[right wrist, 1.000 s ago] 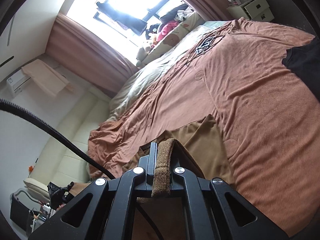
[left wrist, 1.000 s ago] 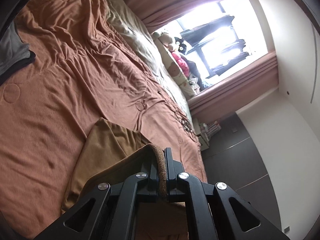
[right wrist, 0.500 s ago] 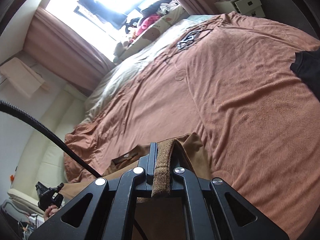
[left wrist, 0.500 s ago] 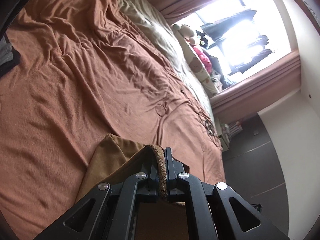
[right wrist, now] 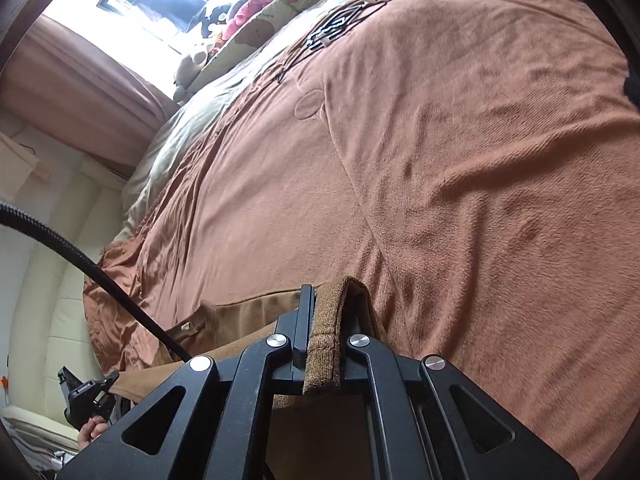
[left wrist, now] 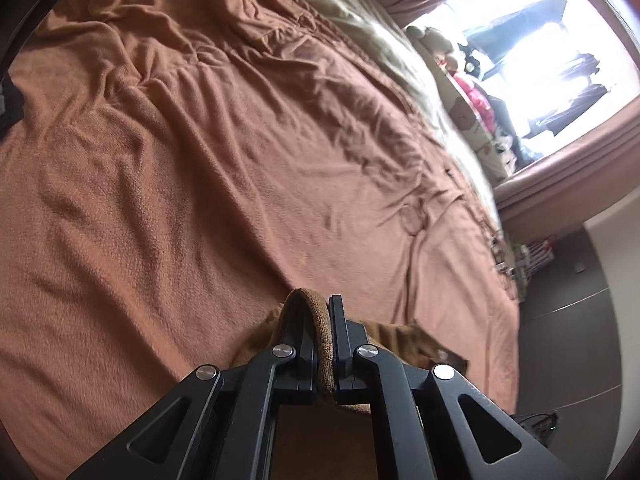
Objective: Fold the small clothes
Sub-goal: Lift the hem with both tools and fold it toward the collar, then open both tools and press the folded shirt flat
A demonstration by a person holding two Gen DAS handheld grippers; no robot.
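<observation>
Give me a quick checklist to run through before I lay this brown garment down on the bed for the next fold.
1. Left gripper clamped on the ribbed hem of the brown garment: ok.
2. Right gripper clamped on the same ribbed band: ok.
3. Blanket ahead of the grippers free of other items: ok, only wrinkles in the landing area.
4. Dark clothing at the blanket's edge out of the way: ok, far to the side.
5. Garment hanging flat with no twist between the grippers: cannot tell, most of it is hidden below the fingers.
6. Black cable clear of the garment: not ok, it crosses over the cloth in the right wrist view.
</observation>
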